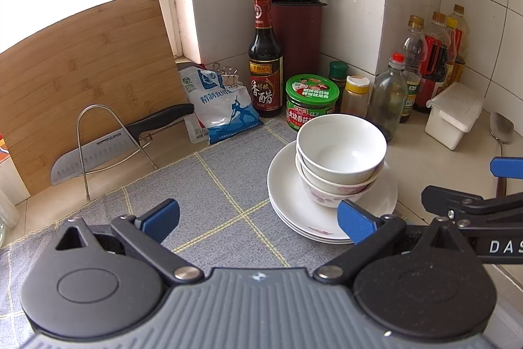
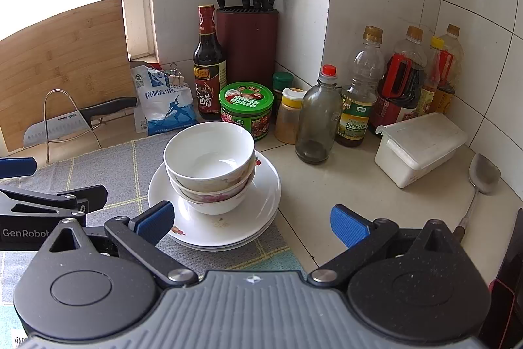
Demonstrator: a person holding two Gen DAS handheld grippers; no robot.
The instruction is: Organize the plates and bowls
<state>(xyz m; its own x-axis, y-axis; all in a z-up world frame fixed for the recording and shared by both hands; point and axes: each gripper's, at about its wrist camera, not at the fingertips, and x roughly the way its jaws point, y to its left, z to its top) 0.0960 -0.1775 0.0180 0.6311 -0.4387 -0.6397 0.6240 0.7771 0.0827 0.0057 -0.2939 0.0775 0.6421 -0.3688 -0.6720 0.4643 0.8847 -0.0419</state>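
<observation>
Nested white ceramic bowls point(image 1: 340, 159), the top one empty, sit on stacked white plates point(image 2: 261, 205); left gripper point(image 1: 258, 219) and right gripper point(image 2: 251, 221) gape wide

Both wrist views looked forward and down toward the tiled corner, side by side, sharing the bowl stack point(image 1: 340, 159) point(image 2: 209, 165) at close range.

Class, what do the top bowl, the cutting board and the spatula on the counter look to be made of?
Top bowl: probably glazed ceramic, glossy white with soft highlights. Cutting board: seemingly bamboo, pale strips with grain. Spatula: metal, dull grey sheen.
</observation>
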